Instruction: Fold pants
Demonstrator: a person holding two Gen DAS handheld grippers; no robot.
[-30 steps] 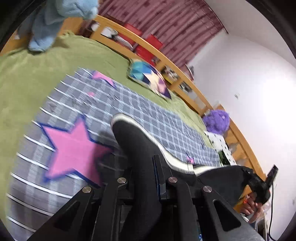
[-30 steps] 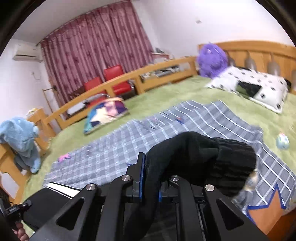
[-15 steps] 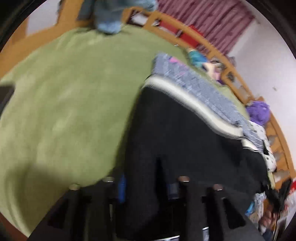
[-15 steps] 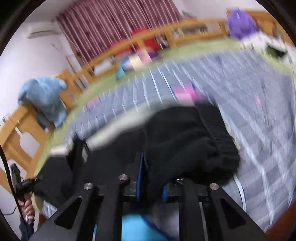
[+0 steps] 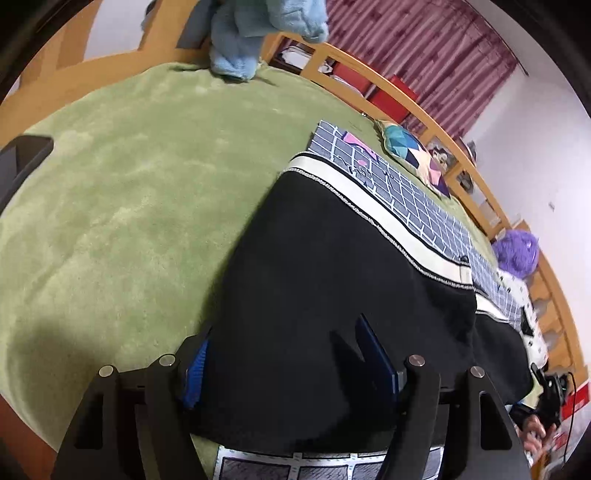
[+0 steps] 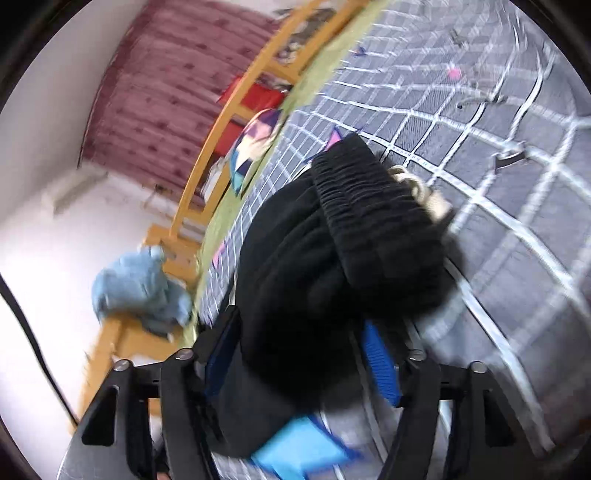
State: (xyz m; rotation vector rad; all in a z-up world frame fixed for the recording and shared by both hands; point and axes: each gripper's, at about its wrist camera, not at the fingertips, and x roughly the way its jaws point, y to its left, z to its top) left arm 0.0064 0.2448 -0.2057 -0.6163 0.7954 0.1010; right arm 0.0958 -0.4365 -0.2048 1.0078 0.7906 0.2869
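The black pants (image 5: 332, 280) with a white side stripe (image 5: 369, 192) lie spread on the bed, partly on the grey checked blanket (image 5: 413, 195). My left gripper (image 5: 291, 354) is open, its blue-padded fingers (image 5: 376, 354) wide apart with the black cloth lying loose between them. In the right wrist view the bunched waistband end of the pants (image 6: 362, 229), with its ribbed elastic and a beige drawstring (image 6: 417, 188), lies on the blanket (image 6: 480, 122). My right gripper (image 6: 303, 354) is open too, fingers (image 6: 380, 365) spread around the cloth.
A green bedspread (image 5: 129, 184) covers the bed inside a wooden rail (image 5: 424, 118). A light blue garment (image 5: 251, 33) hangs over the rail. A colourful cushion (image 5: 410, 155) and a purple plush toy (image 5: 517, 251) lie at the far side. Maroon curtains (image 6: 177, 92) hang behind.
Both grippers swung the pants down onto the bed and opened. The cloth that was clamped in each now lies loose between spread fingers.
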